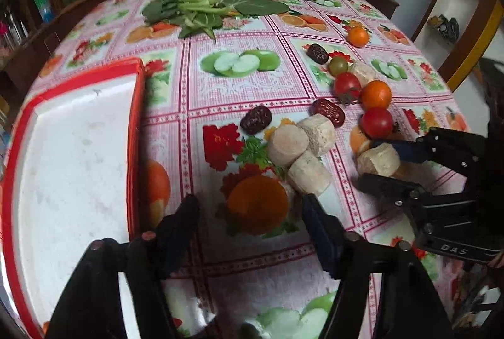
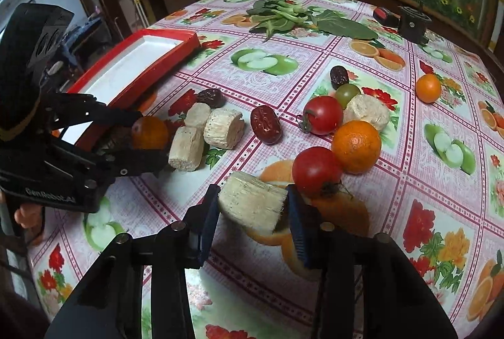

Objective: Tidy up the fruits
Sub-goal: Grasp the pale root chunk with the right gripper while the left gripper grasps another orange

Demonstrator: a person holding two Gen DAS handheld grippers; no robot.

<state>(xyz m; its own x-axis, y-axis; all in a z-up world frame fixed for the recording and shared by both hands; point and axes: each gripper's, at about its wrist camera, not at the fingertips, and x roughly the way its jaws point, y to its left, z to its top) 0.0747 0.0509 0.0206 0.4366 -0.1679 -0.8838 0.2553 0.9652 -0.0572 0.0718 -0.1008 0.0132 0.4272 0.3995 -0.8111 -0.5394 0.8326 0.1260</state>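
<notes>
I am looking down both claws at a table under a pink tablecloth (image 2: 315, 61) printed with fruit and flowers. Sorting has barely begun, by my reading: the red-rimmed white tray (image 1: 136, 118) at the near left holds nothing that I can see. The right gripper (image 2: 252, 192) is narrowed onto a pale fibrous cane chunk (image 2: 252, 202), both pads against its ends, close above the cloth at the near right. The left gripper (image 1: 250, 202) stands partly open around a small orange (image 1: 258, 205), with a gap showing on each side, so I judge it not yet gripped. Three more cane chunks (image 1: 299, 150) lie touching just beyond it. Loose in the middle and right are two red tomatoes (image 2: 323, 115), a greenish round fruit (image 2: 346, 93), two more oranges (image 2: 356, 146), three dark wrinkled dates (image 2: 266, 124) and another pale chunk (image 2: 367, 112). Leafy greens (image 1: 204, 11) lie at the far side. White lettering on the left claw's body reads "GenRobot.AI" (image 2: 50, 195); the right claw's body shows "DAS" (image 1: 453, 249).
</notes>
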